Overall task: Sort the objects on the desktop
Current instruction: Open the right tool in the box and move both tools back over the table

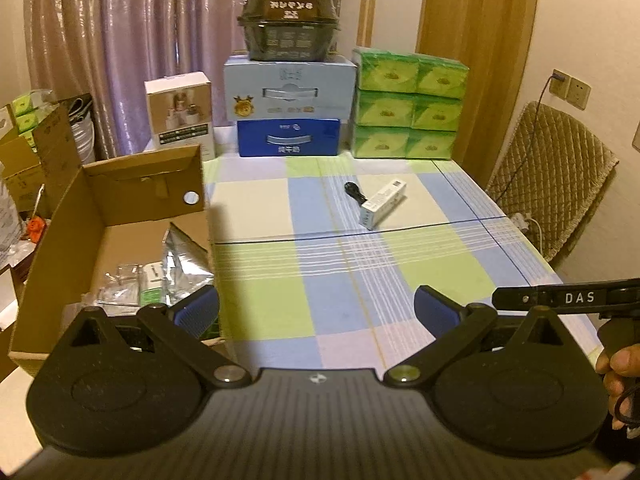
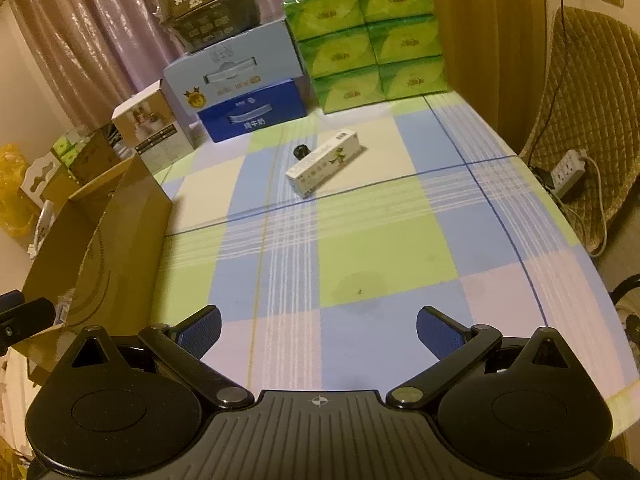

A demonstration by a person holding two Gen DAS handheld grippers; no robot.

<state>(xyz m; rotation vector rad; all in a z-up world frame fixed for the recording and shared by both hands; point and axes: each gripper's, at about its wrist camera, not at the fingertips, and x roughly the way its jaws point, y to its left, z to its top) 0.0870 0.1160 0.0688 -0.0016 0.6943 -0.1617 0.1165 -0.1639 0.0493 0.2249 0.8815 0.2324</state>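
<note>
Stacked boxes and green tissue packs are lined along the far table edge. A small white box is laid mid-table, long axis diagonal, a black object just beside it. Foil bag and packets are seen in the open cardboard box at left. Left gripper and right gripper fingers are spread wide, empty.

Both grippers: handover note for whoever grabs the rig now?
Left gripper: open, empty, near the cardboard box.
Right gripper: open, empty, over the near tablecloth.
Done: box at the table's left holds a foil bag and small packets.
Left: the white carton and a small black object touching its far side, mid-table. Probably both go into the box.
Stacked boxes and tissue packs sit at the far edge.
</note>
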